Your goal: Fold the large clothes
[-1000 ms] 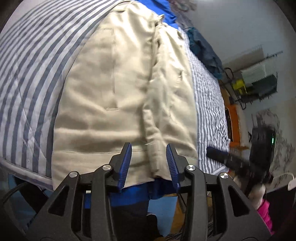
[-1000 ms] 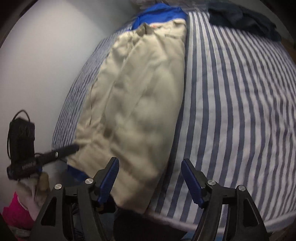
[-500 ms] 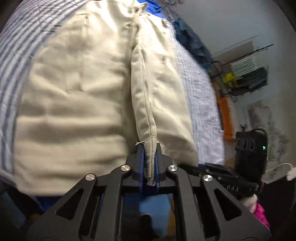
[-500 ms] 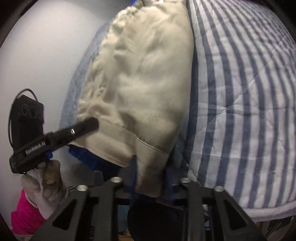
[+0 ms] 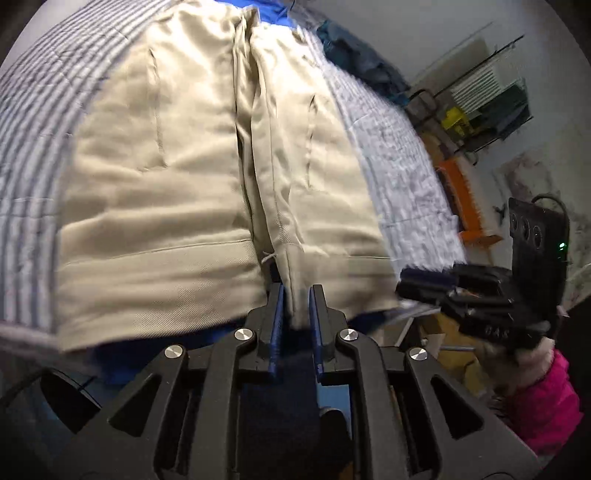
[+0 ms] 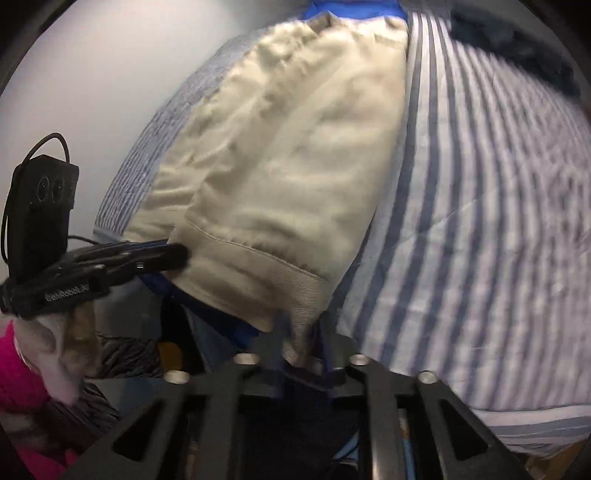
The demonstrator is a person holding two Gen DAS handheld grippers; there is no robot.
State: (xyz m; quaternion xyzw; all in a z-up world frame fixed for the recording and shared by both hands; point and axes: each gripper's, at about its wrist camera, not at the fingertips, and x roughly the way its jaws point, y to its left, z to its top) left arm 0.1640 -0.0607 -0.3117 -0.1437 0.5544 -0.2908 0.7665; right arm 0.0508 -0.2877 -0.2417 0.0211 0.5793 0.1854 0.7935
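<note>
Left wrist view shows a pair of beige trousers (image 5: 192, 177) spread flat on a bed, their long axis running away from the camera: hems at the near edge of the bed, waistband at the far end. The cloth is a woven twill with a fine diagonal rib, stitched with a wide turned hem and a pocket seam on each leg. The two legs lie side by side, meeting along a raised inner seam down the middle. The left gripper (image 5: 295, 306) has its blue-padded fingers (image 5: 276, 317) drawn close together and clamped on the hem of the trousers at that inner seam. The bedspread (image 5: 33, 122) is quilted, in blue and white stripes, and a bright blue cloth (image 5: 273, 13) peeps out beyond the waistband. A dark blue garment (image 5: 354, 59) lies crumpled at the far side of the bed.

From the right wrist view, the right gripper (image 6: 301, 360) pinches the outer hem corner of the trousers (image 6: 295, 155) at the bed's near edge, its fingers closed on the cloth. The left gripper's body (image 6: 74, 273) shows at the far hem corner.
</note>
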